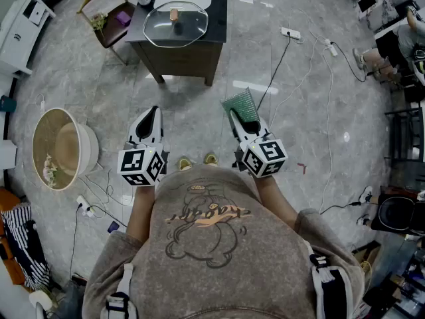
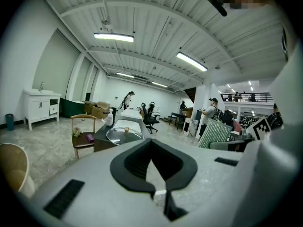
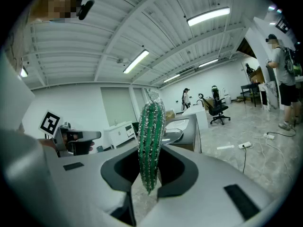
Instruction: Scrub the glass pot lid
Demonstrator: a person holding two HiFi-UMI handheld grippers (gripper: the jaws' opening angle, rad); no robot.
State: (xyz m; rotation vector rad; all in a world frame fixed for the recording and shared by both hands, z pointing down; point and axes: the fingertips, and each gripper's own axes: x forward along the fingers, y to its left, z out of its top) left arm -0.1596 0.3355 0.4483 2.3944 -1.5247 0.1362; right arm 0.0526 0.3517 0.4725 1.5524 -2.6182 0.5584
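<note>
Woven and pale, a round basket (image 1: 93, 148) lay on the grey stone floor well to the left of the left gripper (image 1: 154, 111). That gripper was held out in front of the person's chest, pointing forward and slightly down. In the left gripper view its jaws were pressed together with nothing between them. Ahead of it and a little to its left stood a wooden chair (image 1: 106, 15). The glass pot lid (image 1: 166, 28) rested flat, knob up, on a dark table (image 1: 216, 12), well ahead of both grippers and roughly between their lines of aim. Neither gripper touched it. In the left gripper view the lid (image 2: 124, 134) showed just above the closed jaws, far off. The right gripper (image 1: 234, 115), level with the left and near it, pinched a green scrubber (image 1: 240, 105) that stuck out past its tips. In the right gripper view the scrubber (image 3: 150, 141) stood upright, edge-on, clamped at its lower end. White cables (image 1: 312, 65) trailed over the floor ahead and to the right of that gripper.
</note>
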